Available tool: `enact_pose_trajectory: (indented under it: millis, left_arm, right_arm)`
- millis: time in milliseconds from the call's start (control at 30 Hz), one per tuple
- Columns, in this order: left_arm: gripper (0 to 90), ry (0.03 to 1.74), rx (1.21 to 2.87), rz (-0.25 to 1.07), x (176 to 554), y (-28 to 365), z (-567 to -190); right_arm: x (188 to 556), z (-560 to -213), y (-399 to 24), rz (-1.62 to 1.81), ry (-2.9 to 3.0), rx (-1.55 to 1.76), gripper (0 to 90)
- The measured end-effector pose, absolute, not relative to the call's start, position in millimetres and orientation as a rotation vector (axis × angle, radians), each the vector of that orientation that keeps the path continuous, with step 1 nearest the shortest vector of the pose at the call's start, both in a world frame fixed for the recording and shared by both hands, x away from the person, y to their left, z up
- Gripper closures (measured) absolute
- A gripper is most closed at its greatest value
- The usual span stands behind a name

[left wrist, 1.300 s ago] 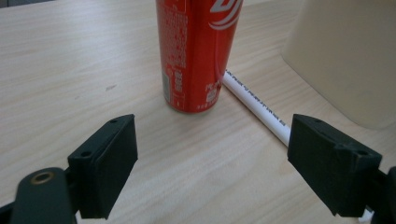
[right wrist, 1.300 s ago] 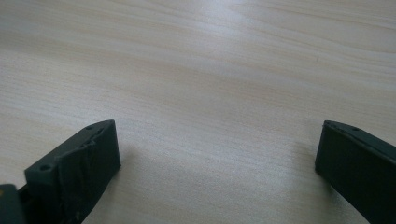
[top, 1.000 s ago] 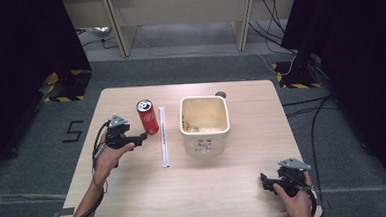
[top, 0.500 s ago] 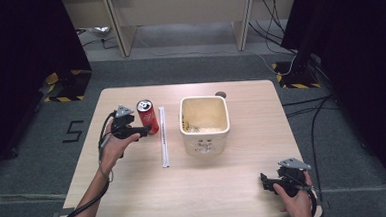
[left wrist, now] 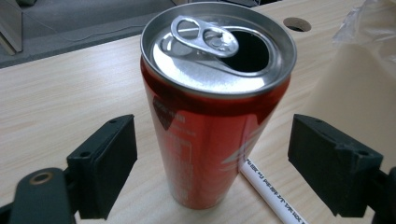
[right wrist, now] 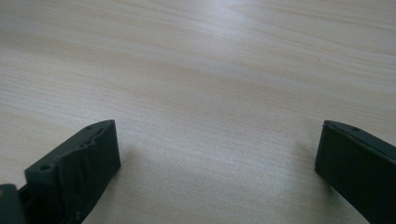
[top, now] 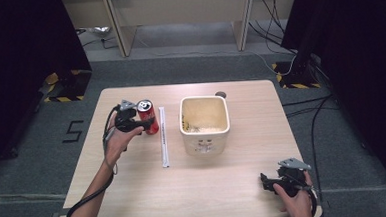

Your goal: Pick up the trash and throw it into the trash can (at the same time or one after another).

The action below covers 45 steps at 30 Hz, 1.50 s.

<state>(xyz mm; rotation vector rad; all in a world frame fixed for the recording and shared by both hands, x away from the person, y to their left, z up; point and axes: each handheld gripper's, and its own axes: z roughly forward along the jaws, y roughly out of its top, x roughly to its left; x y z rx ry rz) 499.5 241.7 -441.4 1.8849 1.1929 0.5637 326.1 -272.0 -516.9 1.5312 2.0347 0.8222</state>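
Left gripper (top: 140, 122) wide open around an upright red can (top: 147, 117)

The can stands on the tabletop (top: 220, 187) at far left, its tab opened, between the spread jaws without touching either. A white wrapped straw (top: 163, 136) lies just right of it, and a cream square tub (top: 205, 124) sits farther right. The right gripper (top: 266, 181) rests at the near right corner, jaws wide apart, holding nothing.

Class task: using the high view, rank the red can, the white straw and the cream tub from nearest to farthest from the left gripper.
From the left gripper:
1. Red can, between its open jaws at table left.
2. White straw, lying just right of the can.
3. Cream tub, farther right, near table centre.
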Motion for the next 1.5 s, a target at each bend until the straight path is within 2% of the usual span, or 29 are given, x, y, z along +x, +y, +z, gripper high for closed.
enact_pose_trajectory:
  millis: [600,700,800,833,1500]
  left_arm:
    - [19.5,1.212,1.883,0.578,516,230,-456]
    - [23.4,1.212,1.876,0.571,518,230,-459]
    - [32.8,1.199,1.882,0.578,519,230,-459]
    - [33.5,1.196,1.887,0.581,519,230,-459]
    - [34.2,1.094,1.936,0.536,500,226,-434]
  right_arm:
    - [326,-517,-272,0.825,2.040,1.524,0.2]
    - [326,-517,-272,0.825,2.041,1.523,0.2]
    - [326,-517,-272,0.825,2.042,1.522,0.2]
    - [326,-517,-272,0.826,2.042,1.522,0.2]
    - [326,-517,-272,0.827,2.045,1.522,0.2]
